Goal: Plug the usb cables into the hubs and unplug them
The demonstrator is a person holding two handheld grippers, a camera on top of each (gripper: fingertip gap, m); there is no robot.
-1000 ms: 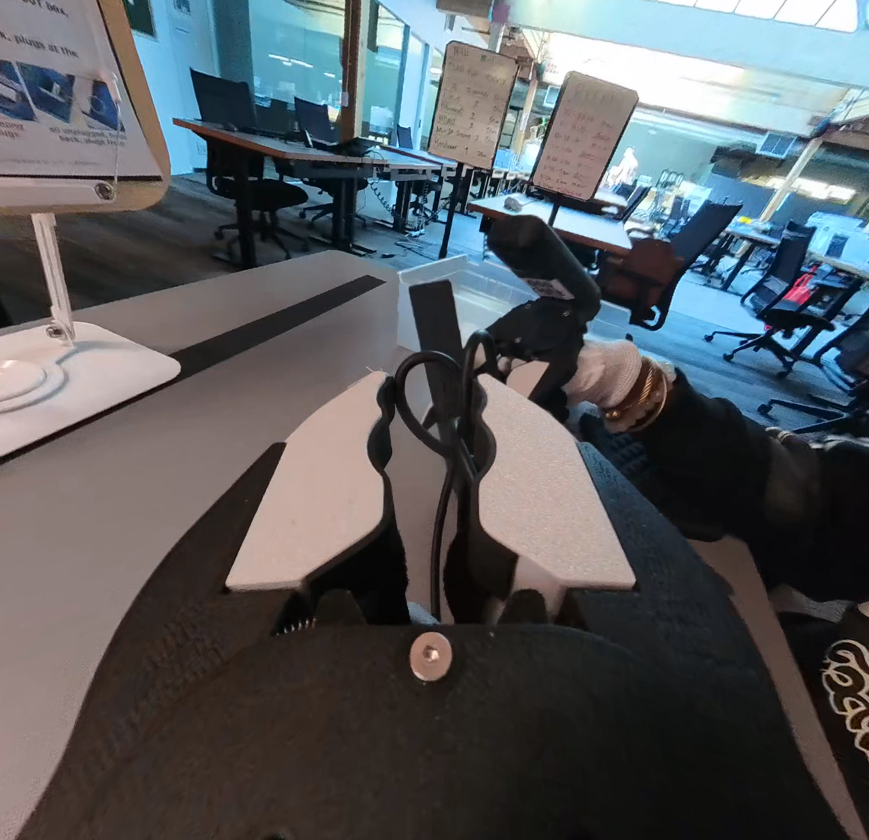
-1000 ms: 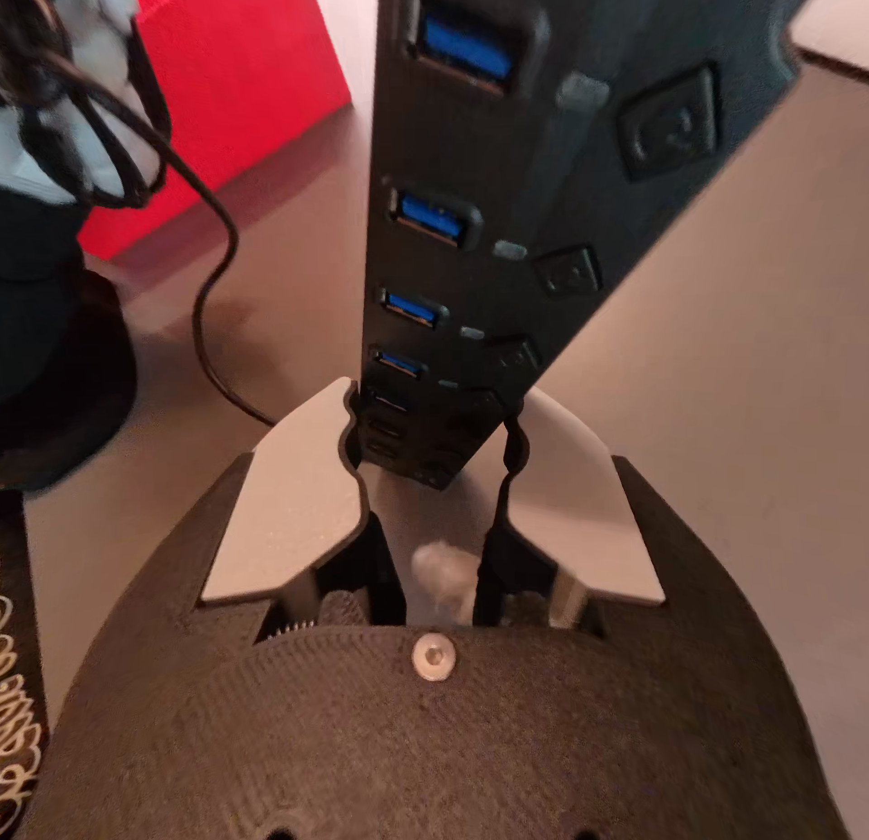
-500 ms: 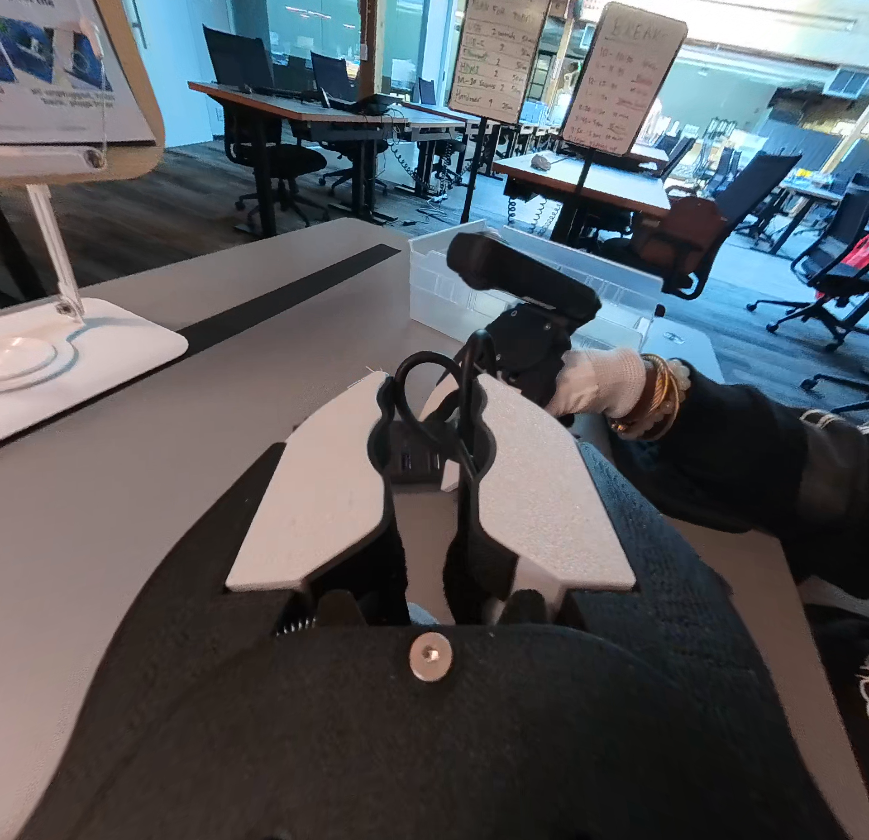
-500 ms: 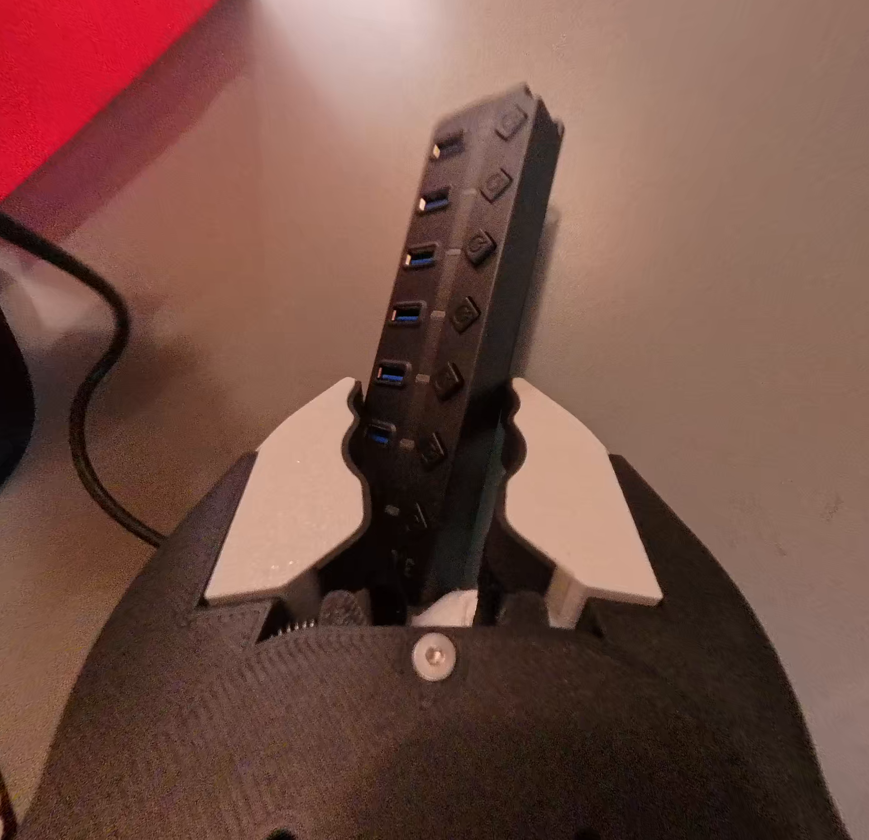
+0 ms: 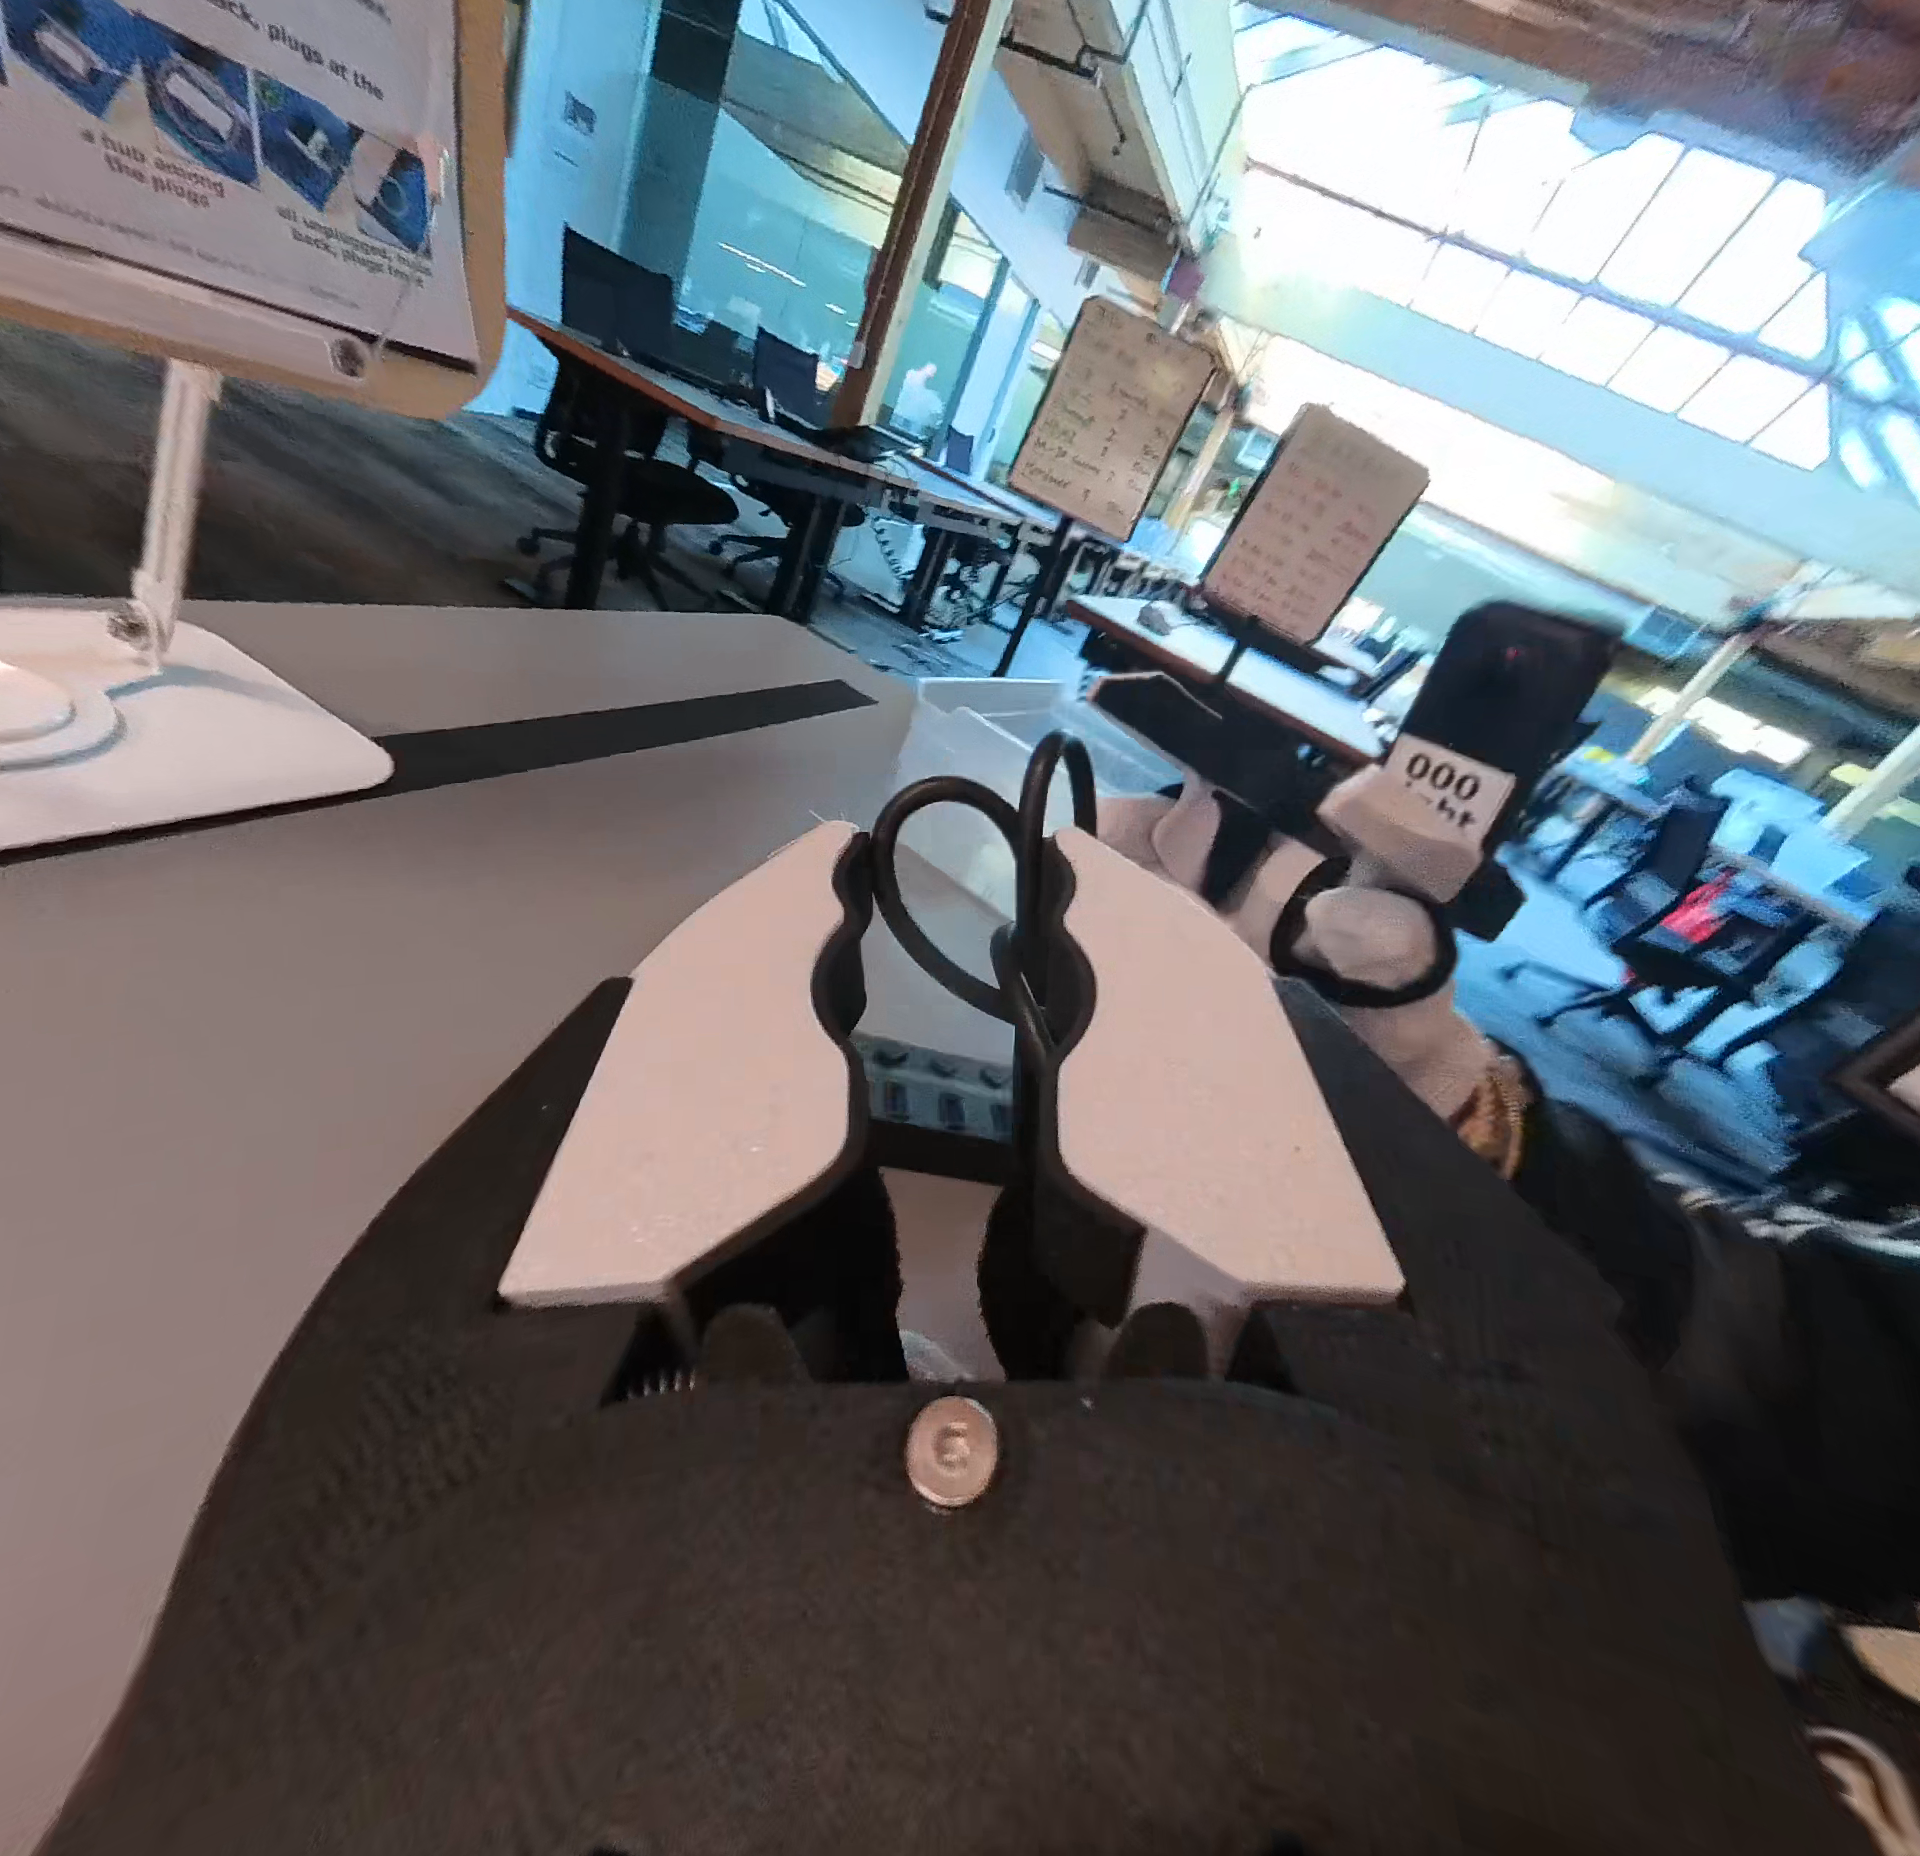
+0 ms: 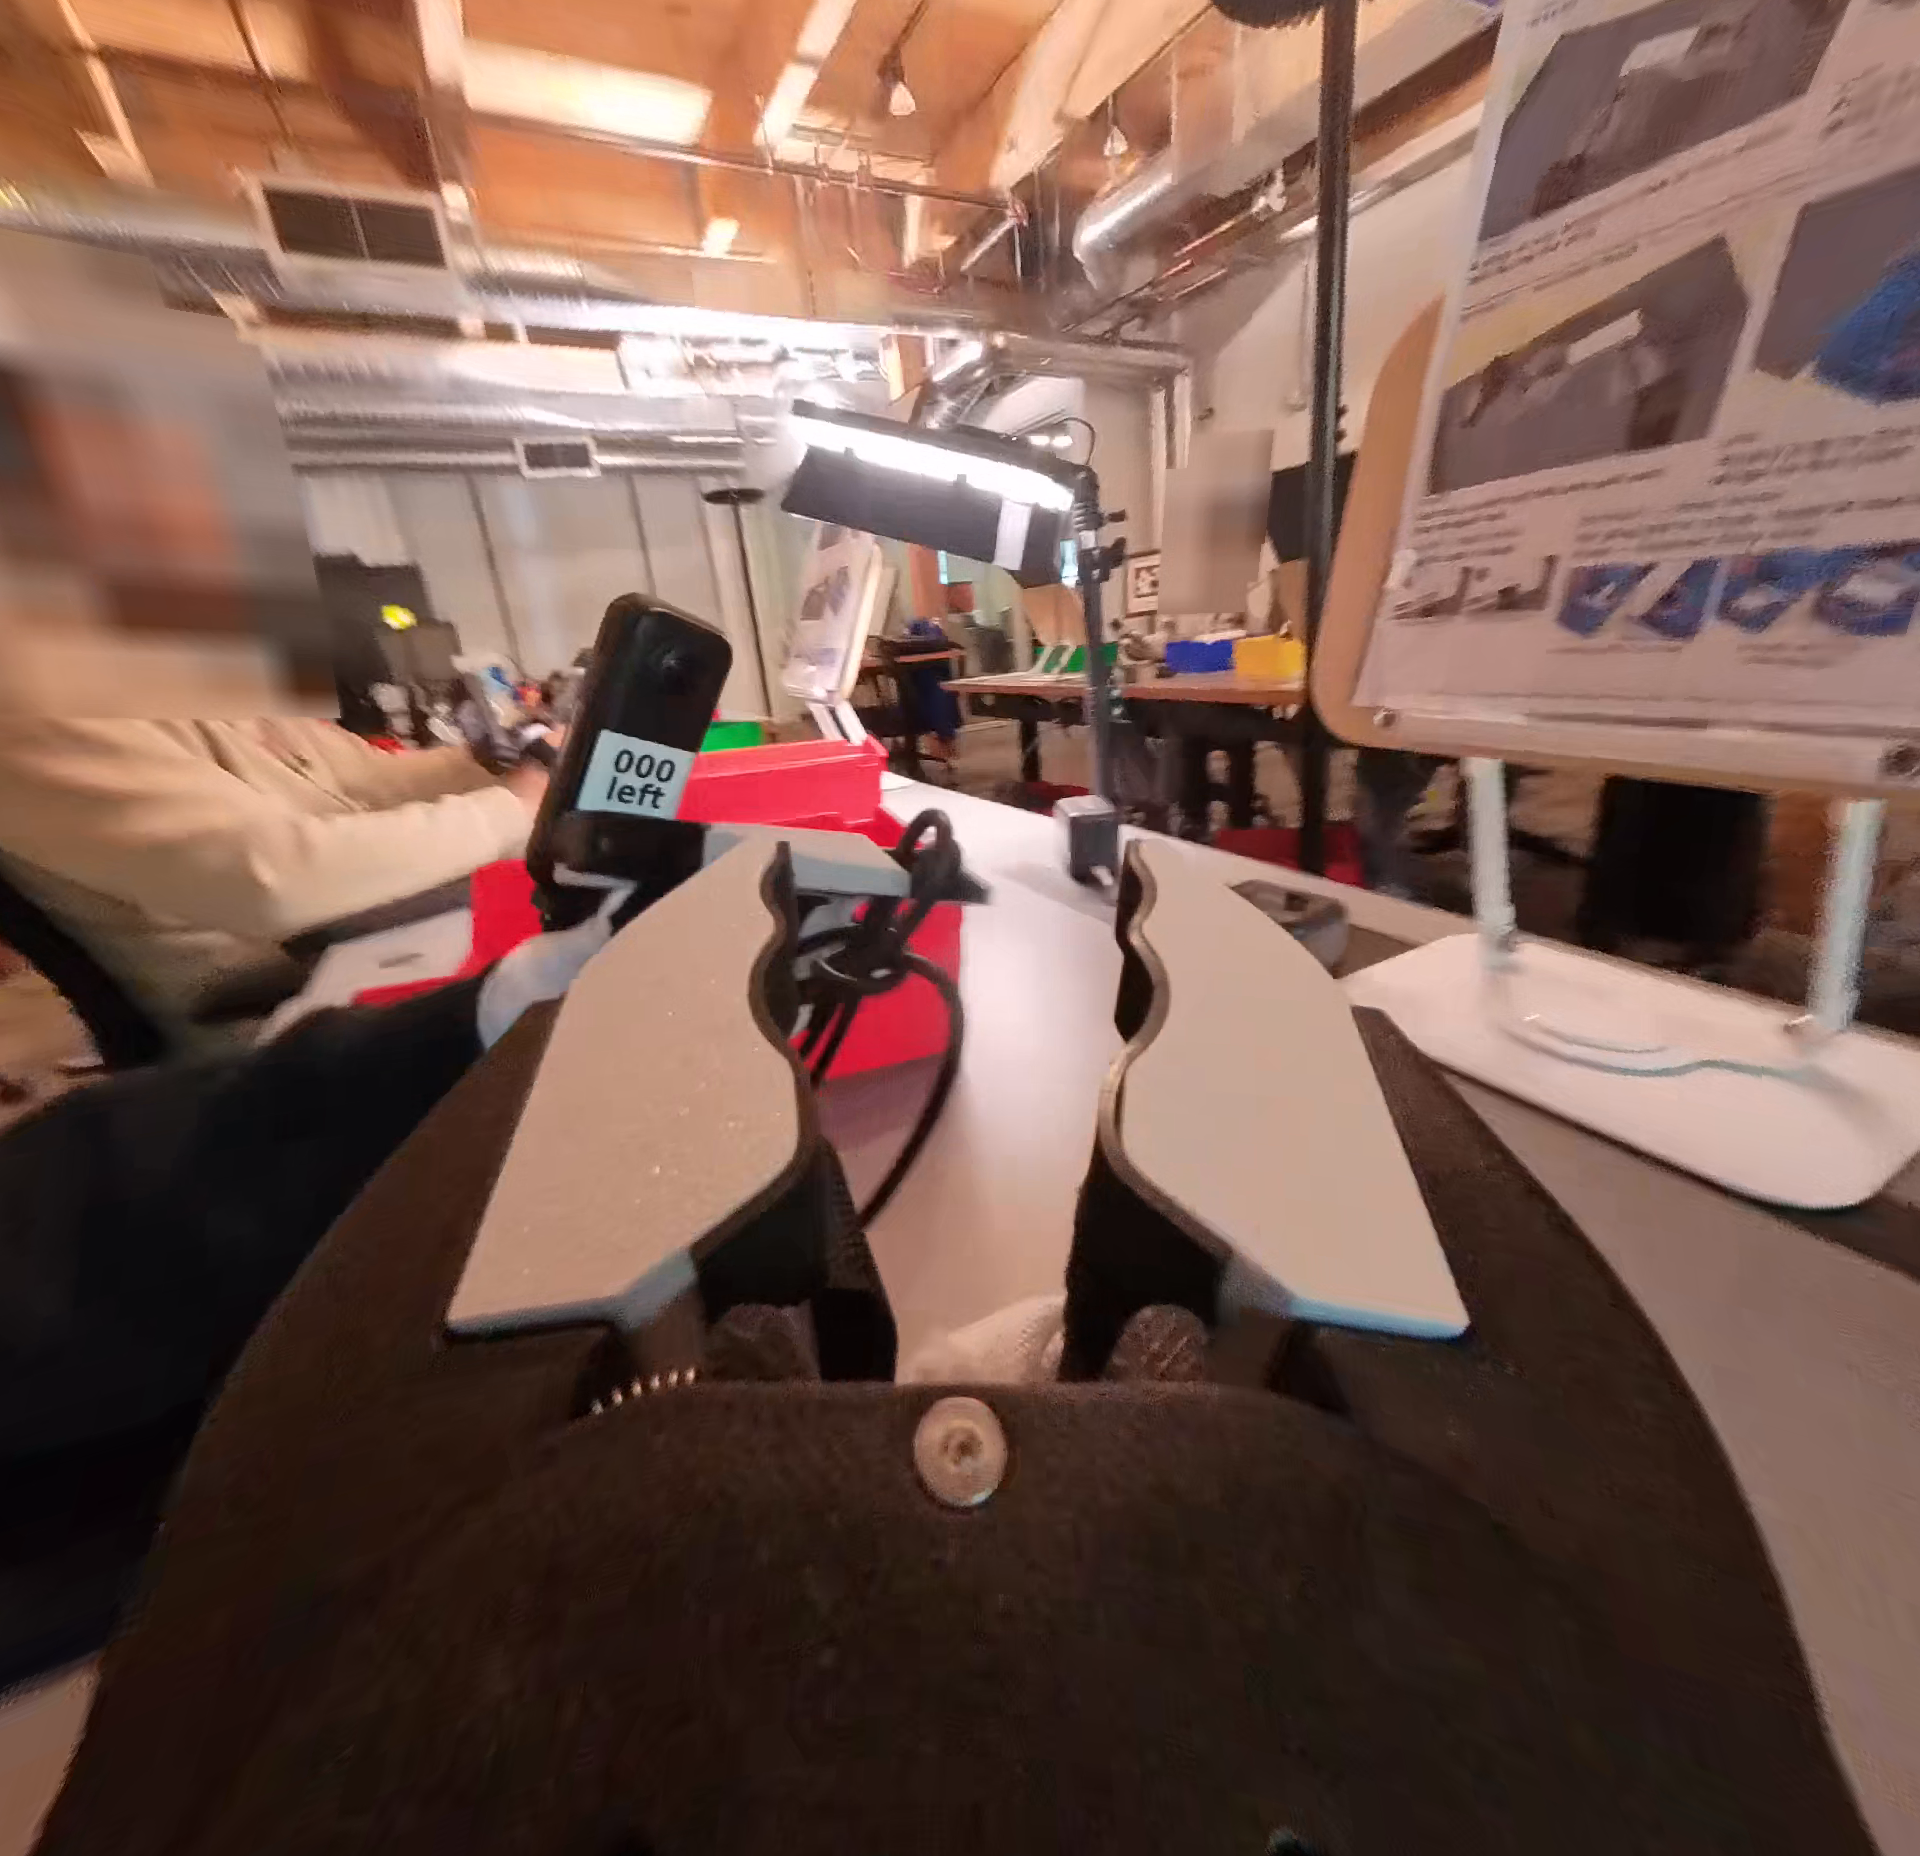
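My left gripper (image 5: 956, 850) is shut on a coiled black USB cable (image 5: 1029, 871). Its loops stick out past the fingertips and press against both pads. The right wrist view shows the same gripper (image 6: 904, 876) holding the cable bundle (image 6: 883, 933), with a strand hanging down to the table. A grey hub (image 5: 935, 1089) with a row of ports shows low between my left fingers. My right gripper (image 6: 951, 871) is open and empty, raised above the grey table (image 6: 1039, 975). It also shows in the left wrist view (image 5: 1143, 694), in a white-gloved hand.
A white stand base (image 6: 1662, 1089) with an instruction board is on the right of the right wrist view and on the left of the left wrist view (image 5: 156, 757). A red bin (image 6: 790, 788) sits behind the left gripper. A clear bin (image 5: 977, 705) stands at the table's far edge. A small grey block (image 6: 1086, 840) rests on the table. About 6 cm separates my left fingertips from my right.
The black hub that stood between my right fingers is no longer there; the right gripper has swung up from the table, still open. My left gripper keeps its hold on the cable.
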